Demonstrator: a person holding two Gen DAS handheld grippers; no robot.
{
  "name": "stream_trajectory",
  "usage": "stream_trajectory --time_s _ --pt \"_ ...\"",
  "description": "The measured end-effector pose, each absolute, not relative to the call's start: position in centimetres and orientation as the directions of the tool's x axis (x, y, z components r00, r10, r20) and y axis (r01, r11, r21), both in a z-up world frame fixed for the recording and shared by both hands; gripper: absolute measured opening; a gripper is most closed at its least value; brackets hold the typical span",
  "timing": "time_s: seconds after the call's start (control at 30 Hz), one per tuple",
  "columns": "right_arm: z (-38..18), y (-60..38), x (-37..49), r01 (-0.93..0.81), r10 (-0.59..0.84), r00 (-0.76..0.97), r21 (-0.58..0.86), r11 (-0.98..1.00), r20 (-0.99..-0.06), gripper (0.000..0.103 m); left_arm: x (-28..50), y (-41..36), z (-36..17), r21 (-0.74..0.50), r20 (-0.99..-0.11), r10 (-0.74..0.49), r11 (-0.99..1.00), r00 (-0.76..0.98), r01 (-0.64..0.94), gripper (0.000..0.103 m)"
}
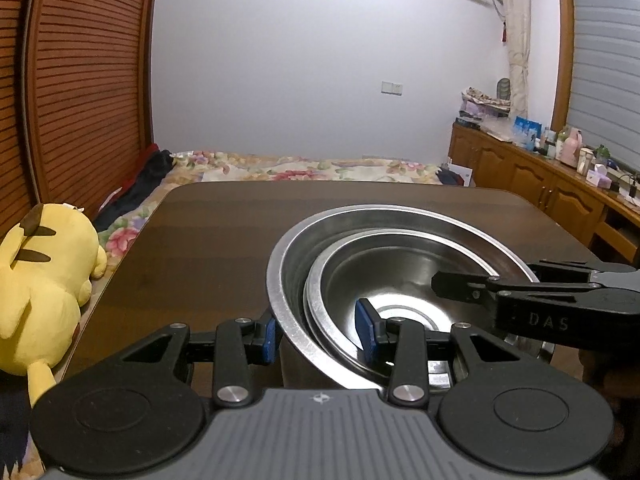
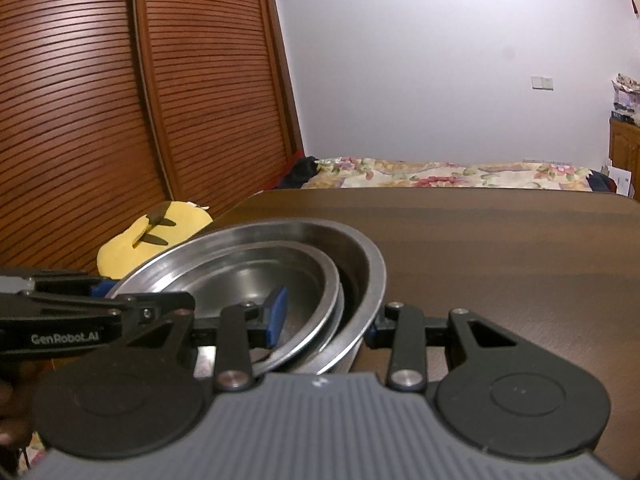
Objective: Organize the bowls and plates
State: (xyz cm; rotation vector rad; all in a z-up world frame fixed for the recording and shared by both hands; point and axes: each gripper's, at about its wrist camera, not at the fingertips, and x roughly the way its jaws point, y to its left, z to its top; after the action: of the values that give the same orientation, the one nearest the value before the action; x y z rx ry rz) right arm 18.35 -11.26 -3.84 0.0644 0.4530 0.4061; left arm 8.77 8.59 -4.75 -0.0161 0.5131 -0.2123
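Note:
Steel bowls are nested on the dark wooden table point(image 1: 208, 248): a large outer bowl point(image 1: 288, 280) with a smaller bowl point(image 1: 400, 276) inside it, tilted. My left gripper point(image 1: 320, 334) is open and straddles the left rims, one blue pad point(image 1: 269, 340) outside and one inside. In the right wrist view the outer bowl point(image 2: 370, 272) and the inner bowl point(image 2: 248, 276) sit close ahead. My right gripper point(image 2: 324, 320) is open and straddles the right rims, its left pad point(image 2: 277, 314) inside. Neither pad visibly presses the metal.
A yellow plush toy point(image 1: 44, 288) lies left of the table, also in the right wrist view point(image 2: 160, 236). A bed with a floral cover point(image 1: 304, 168) stands behind the table. Wooden cabinets point(image 1: 532, 180) with bottles run along the right wall. Slatted wardrobe doors point(image 2: 120, 100) are at left.

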Motion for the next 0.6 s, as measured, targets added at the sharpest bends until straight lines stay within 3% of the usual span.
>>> stream_trajectory --time_s 0.33,0.6 --pt "-3.99 -10.99 18.48 -0.377 0.397 0.811 0.134 0.916 -0.429 0.042 8.88 8.65 -5.0 -0.079 -0.485 -0.204 0.979 0.85 0.189 0.045" --pt "-4.02 -11.05 18.35 -0.368 0.381 0.81 0.119 0.922 -0.446 0.06 9.18 9.05 -5.11 -0.071 -0.495 -0.183 0.983 0.849 0.17 0.066"
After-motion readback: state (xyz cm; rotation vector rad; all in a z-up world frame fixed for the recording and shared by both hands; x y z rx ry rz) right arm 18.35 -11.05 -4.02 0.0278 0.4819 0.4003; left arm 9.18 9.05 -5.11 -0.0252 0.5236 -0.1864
